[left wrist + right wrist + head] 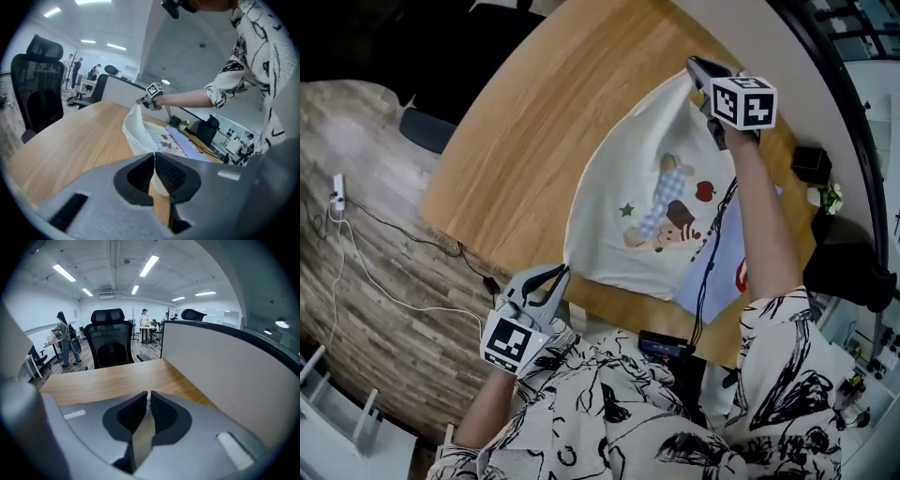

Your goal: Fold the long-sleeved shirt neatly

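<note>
A white long-sleeved shirt [628,187] with a cartoon print hangs stretched above the wooden table [525,122], lifted by one edge. My left gripper [559,275] is at the near side, shut on the shirt's near corner; in the left gripper view white cloth [138,129] runs out from between its closed jaws [154,160]. My right gripper [697,71] is at the far side, shut on the other corner. In the right gripper view a sliver of cloth [142,436] is pinched between its jaws [149,400]. The left gripper view also shows the right gripper [143,101] holding the raised far corner.
A pale blue garment [724,267] with red print lies under the shirt's right part, with a black cable [711,246] across it. A black box [811,164] and a small plant [832,199] sit at the table's right end. A black office chair [38,84] stands beyond the table.
</note>
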`<state>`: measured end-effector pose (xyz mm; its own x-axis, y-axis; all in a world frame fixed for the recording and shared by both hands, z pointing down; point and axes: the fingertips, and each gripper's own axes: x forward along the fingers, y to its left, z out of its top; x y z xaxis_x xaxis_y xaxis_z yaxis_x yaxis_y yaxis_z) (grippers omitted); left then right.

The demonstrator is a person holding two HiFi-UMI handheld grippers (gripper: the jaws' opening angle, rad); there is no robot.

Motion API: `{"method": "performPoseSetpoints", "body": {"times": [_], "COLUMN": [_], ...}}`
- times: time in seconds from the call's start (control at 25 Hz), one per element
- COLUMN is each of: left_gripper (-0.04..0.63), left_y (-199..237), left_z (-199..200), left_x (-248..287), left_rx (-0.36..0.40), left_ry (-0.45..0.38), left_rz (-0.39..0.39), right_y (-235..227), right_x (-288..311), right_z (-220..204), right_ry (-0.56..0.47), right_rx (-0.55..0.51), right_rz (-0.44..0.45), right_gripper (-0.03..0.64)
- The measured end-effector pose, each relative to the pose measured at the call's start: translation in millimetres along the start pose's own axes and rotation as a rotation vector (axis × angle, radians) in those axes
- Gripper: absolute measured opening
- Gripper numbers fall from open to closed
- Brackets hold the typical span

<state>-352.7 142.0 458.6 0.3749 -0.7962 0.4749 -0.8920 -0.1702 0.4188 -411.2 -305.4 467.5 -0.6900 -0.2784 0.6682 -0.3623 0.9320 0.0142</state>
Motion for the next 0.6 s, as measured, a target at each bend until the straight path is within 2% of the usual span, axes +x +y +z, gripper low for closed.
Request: {"method": "performPoseSetpoints", "body": {"times": [0.08, 0.24, 0.44, 0.6], "left_gripper": [0.017, 0.017, 0.017, 0.017], "left_y": [-30.1, -91.7, -171.4, -222.9], "left_z": [4.3, -2.0, -2.2, -2.9], "left_x": [4.8, 21.3, 42.2, 61.0], "left_rx": [0.05, 0.169, 0.231, 0.234], "left_ry": [-0.019, -0.004, -0.016, -0.024], "left_rz": [-0.061, -0.153, -0.299, -0.402], "right_y": [-15.0, -42.4, -71.3, -95.9], "right_x": [-25.5, -78.2, -142.1, -188.0], "right_z": [-1.6, -8.9, -36.7, -62.1], "right_ry": [-0.042, -0.121, -0.146, -0.154], "right_rx": [0.009, 0.04, 0.043, 0.055], "right_rz": [-0.011, -0.033, -0.058, -0.093], "right_gripper": [0.034, 0.034, 0.034, 0.034]}}
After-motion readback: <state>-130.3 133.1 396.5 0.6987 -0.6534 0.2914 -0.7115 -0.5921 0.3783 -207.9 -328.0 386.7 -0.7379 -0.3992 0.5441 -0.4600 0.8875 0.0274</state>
